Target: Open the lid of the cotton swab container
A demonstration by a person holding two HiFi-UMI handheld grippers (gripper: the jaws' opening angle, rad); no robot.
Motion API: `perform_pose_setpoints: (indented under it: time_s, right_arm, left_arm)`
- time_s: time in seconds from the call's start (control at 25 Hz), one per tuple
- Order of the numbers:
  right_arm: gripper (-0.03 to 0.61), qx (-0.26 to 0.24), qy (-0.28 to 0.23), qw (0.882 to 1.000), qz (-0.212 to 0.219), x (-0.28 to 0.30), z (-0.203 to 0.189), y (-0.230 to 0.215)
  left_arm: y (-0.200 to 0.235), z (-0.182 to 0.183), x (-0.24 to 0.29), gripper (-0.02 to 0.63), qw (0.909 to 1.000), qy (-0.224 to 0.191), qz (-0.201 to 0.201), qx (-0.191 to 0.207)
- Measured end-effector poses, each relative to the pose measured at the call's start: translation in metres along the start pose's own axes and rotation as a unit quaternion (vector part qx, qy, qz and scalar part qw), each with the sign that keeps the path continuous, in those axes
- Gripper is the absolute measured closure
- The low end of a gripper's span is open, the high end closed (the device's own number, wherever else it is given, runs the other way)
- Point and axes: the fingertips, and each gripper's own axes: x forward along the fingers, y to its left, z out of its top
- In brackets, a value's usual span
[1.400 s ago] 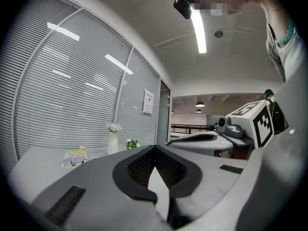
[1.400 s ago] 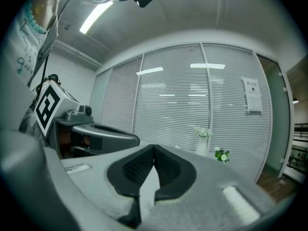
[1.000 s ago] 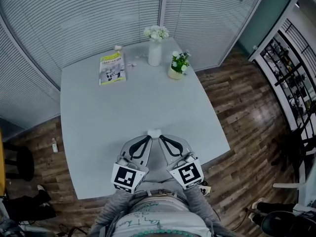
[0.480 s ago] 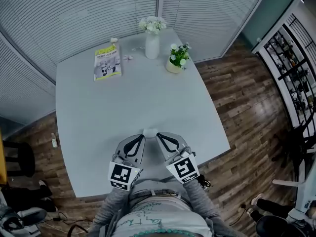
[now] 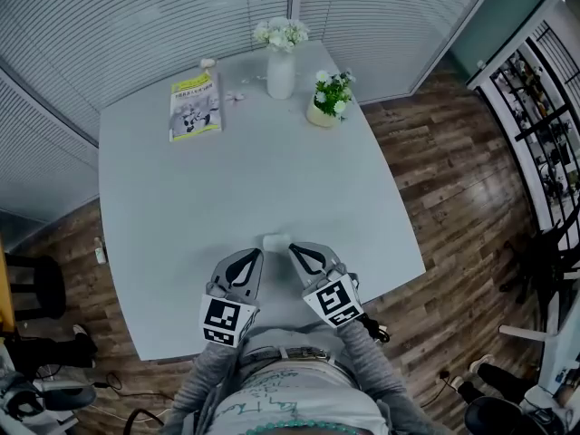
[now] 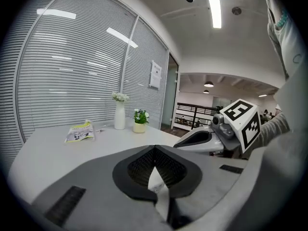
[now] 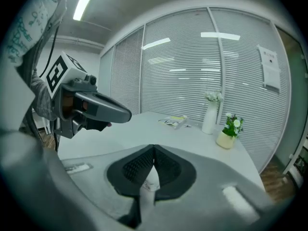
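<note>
Slatted grey blinds [image 5: 136, 25] stand behind a pale grey table [image 5: 181, 198]. Near the table's front edge sits a small white container [image 5: 275, 241], just ahead of and between the tips of the left gripper [image 5: 255, 255] and the right gripper [image 5: 294, 248]; whether they touch it cannot be judged. Both grippers' jaws are pressed together, gripping nothing. At the far edge are a white flower vase [image 5: 281, 75], a small potted green plant [image 5: 328, 105] and a yellow-green booklet [image 5: 194, 105].

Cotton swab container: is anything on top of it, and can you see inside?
Nothing sits on the small white container. The shut left gripper and right gripper flank its near side. Its inside is hidden, and it is too small to make out the lid.
</note>
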Motion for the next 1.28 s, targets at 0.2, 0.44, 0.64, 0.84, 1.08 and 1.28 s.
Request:
perform_pose_setpoints:
  time_s: [0.2, 0.44, 0.64, 0.84, 1.08, 1.28]
  right_arm:
    - [0.577, 0.010, 0.033, 0.999, 0.007, 0.009, -0.025, -0.002]
    - [0.577, 0.020, 0.063, 0.998, 0.016, 0.019, -0.046, -0.004]
    - [0.576, 0.028, 0.082, 0.996, 0.026, 0.025, -0.065, -0.001]
    - [0.575, 0.035, 0.088, 0.995, 0.038, 0.029, -0.075, -0.002]
    - [0.456, 0.042, 0.101, 0.990, 0.085, 0.033, -0.092, 0.003]
    - [0.374, 0.019, 0.099, 0.989, 0.109, 0.048, -0.101, 0.004]
  left_arm:
    - [0.004, -0.011, 0.009, 0.615, 0.9998, 0.020, -0.004, 0.000]
    - [0.011, -0.026, 0.020, 0.615, 0.9989, 0.046, -0.010, 0.006]
    - [0.015, -0.033, 0.026, 0.615, 0.9984, 0.052, -0.010, 0.020]
    - [0.015, -0.041, 0.033, 0.615, 0.9965, 0.072, -0.025, 0.034]
    - [0.016, -0.059, 0.043, 0.614, 0.9892, 0.112, -0.067, 0.068]
    - [0.025, -0.064, 0.049, 0.611, 0.9862, 0.120, -0.079, 0.082]
